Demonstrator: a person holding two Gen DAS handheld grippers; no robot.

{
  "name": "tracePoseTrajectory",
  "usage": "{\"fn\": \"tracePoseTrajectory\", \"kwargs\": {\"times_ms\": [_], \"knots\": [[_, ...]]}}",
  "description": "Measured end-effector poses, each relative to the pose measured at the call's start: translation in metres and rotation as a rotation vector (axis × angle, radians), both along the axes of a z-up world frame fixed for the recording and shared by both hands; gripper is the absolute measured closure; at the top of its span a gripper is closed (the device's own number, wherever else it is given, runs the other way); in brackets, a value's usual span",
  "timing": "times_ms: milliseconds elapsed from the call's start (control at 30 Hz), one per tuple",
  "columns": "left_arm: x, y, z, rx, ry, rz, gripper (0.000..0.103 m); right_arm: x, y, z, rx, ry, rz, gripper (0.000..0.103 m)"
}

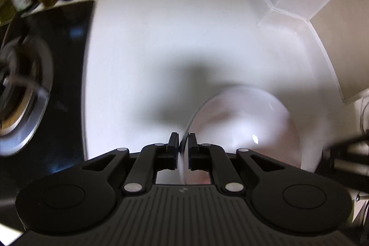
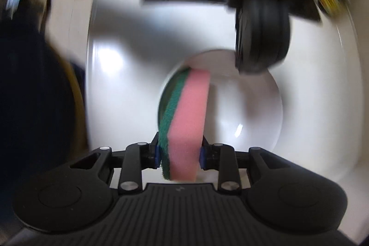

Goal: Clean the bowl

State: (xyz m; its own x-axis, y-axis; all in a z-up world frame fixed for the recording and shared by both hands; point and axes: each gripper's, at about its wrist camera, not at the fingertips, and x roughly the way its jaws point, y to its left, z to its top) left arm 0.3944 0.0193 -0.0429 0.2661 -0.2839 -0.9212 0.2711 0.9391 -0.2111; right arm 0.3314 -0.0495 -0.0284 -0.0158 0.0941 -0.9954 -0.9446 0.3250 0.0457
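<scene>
The white bowl (image 2: 253, 107) holds only the pink-and-green sponge (image 2: 184, 121), clenched by the right gripper (image 2: 180, 153). Glossy, seemingly clean, the bowl sits on the white counter (image 1: 161, 38), its rim pinched by the left gripper (image 1: 183, 142).

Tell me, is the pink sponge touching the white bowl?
Cannot tell. In the right wrist view the sponge reaches into the bowl, but blur hides its tip.
</scene>
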Motion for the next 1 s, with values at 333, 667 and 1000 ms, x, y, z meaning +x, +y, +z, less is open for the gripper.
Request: {"fn": "tracePoseTrajectory", "kwargs": {"times_ms": [333,667,1000], "knots": [[0.018,-0.002,0.003,0.043,0.003,-0.055,0.099,0.019,-0.037,0.014,-0.041,-0.267,0.053,0.077],[-0.013,0.016,0.003,0.026,0.116,-0.099,0.095,-0.042,-0.02,-0.038,-0.267,-0.665,1.02,0.078],[-0.014,0.007,0.007,0.066,0.057,-0.125,0.093,-0.057,-0.035,-0.062,-0.459,-0.58,1.11,0.078]]}}
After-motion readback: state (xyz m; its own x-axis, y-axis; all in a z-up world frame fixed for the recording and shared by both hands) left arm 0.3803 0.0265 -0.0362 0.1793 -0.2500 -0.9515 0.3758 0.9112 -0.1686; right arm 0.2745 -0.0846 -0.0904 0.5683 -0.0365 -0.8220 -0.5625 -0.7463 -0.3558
